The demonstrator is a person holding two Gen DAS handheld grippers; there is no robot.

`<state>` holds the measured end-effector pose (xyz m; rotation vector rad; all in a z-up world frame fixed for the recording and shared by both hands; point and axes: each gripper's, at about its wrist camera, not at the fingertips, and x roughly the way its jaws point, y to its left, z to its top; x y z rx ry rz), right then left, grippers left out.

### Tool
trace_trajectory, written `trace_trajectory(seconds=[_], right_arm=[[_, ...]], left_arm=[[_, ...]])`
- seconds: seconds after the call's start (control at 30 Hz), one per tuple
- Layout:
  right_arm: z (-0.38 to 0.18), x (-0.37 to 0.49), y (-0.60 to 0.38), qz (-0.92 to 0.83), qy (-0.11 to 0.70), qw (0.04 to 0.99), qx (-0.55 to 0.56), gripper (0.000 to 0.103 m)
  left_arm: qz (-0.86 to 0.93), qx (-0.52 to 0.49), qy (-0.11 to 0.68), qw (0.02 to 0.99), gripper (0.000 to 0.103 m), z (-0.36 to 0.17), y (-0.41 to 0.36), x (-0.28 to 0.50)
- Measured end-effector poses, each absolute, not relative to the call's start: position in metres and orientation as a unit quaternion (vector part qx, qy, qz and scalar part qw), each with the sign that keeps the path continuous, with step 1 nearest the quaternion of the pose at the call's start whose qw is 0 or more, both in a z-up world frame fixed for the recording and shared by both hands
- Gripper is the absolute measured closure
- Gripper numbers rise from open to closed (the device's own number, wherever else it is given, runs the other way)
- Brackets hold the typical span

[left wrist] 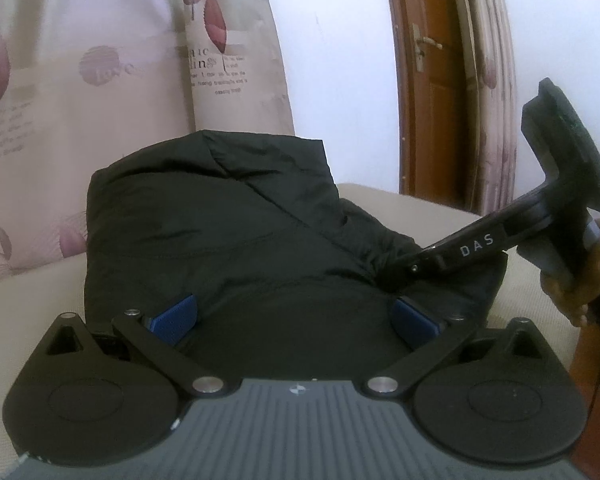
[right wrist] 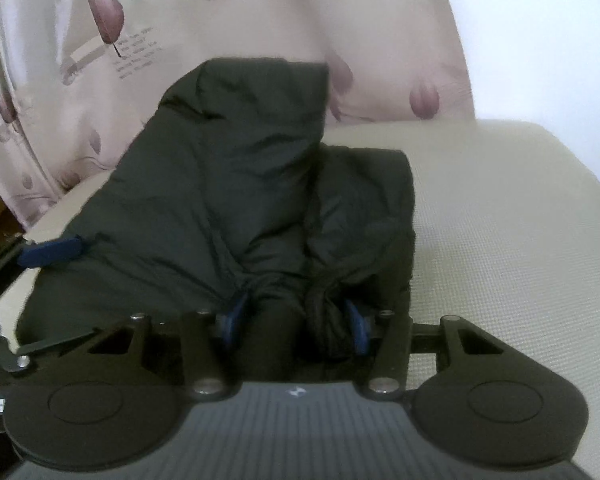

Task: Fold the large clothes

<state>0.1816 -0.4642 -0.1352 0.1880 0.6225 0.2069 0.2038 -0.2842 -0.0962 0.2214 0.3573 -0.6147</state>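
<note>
A dark padded jacket [left wrist: 228, 240] lies folded in a thick bundle on a cream cushioned surface [left wrist: 420, 208]. My left gripper [left wrist: 296, 318] stands wide open at the bundle's near edge, its blue pads [left wrist: 176, 316] apart on the fabric without pinching it. From the right, my right gripper [left wrist: 404, 268] reaches in with its tips sunk into the jacket's right side. In the right wrist view the jacket [right wrist: 228, 184] fills the middle, and a gathered fold sits squeezed between the right gripper [right wrist: 296, 322] pads. One left gripper finger [right wrist: 52, 254] shows at the jacket's left edge.
A leaf-patterned curtain [left wrist: 100, 80] hangs close behind the jacket. A white wall and a brown wooden door [left wrist: 432, 92] stand at the back right. A person's hand [left wrist: 572, 280] holds the right gripper. The cream surface [right wrist: 500, 220] extends to the right of the jacket.
</note>
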Motion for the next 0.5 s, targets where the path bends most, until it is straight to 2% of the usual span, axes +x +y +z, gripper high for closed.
trace_trajectory(seconds=[0.07,0.13,0.2,0.33,0.5], right_arm=[[-0.137,0.181,-0.465,0.088,0.308,0.942,0.101,0.038],[-0.141,0.184,-0.466,0.069,0.308,0.942,0.115,0.019],[-0.146,0.184,-0.469,0.053,0.309,0.941,0.127,0.009],[-0.151,0.186,-0.468,0.048,0.313,0.938,0.142,0.005],[-0.162,0.195,-0.469,0.065,0.326,0.929,0.162,0.005]], left_arm=[[-0.299,0.110,0.180,0.931,0.000,-0.095,-0.284,0.205],[-0.298,0.112,0.184,0.930,0.000,-0.094,-0.284,0.205],[-0.295,0.115,0.187,0.930,0.000,-0.094,-0.285,0.205],[-0.294,0.119,0.191,0.929,0.000,-0.091,-0.286,0.207],[-0.291,0.125,0.193,0.929,0.000,-0.091,-0.287,0.206]])
